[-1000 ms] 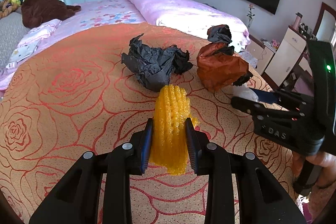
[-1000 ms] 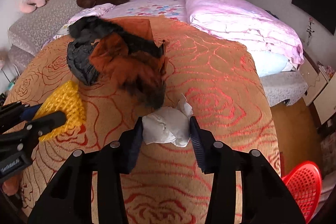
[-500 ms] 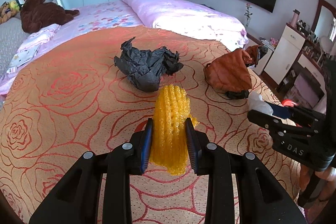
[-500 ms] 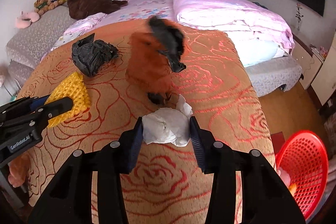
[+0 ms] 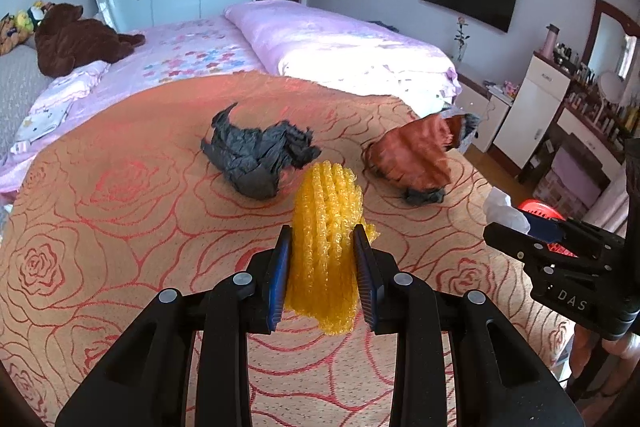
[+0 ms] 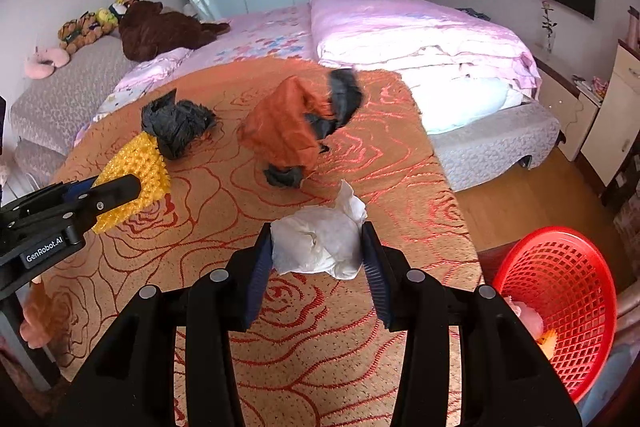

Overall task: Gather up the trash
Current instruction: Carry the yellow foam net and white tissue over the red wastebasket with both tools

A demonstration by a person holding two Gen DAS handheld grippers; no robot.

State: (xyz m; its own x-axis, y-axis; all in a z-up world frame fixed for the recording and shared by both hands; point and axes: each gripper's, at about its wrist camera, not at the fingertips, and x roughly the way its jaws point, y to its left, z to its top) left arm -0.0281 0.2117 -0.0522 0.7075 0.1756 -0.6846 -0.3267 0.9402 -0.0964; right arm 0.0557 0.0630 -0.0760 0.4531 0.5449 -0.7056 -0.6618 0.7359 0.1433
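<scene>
My left gripper (image 5: 322, 247) is shut on a yellow foam net (image 5: 326, 227), held above the orange rose-patterned bedspread (image 5: 100, 227). A crumpled white paper wad (image 6: 320, 243) is squeezed between the pads of my right gripper (image 6: 318, 251). On the bedspread lie a crumpled black bag (image 5: 256, 155) and an orange-brown bag with black scraps (image 5: 416, 155). In the right wrist view the same black bag (image 6: 176, 123) and orange bag (image 6: 288, 131) lie beyond the wad, and the left gripper with the yellow net (image 6: 136, 171) shows at left. A red mesh basket (image 6: 560, 299) stands on the floor at lower right.
A pink quilt (image 6: 420, 35) and brown plush bear (image 6: 160, 31) lie further up the bed. White cabinets (image 5: 532, 115) and a dresser line the right wall. Wooden floor (image 6: 520, 203) runs between bed and cabinets. The basket holds a few scraps.
Both grippers pulled back and rightward from the bags with their loads still held. The red basket has come further into the right wrist view. The orange bag shifted and looks blurred.
</scene>
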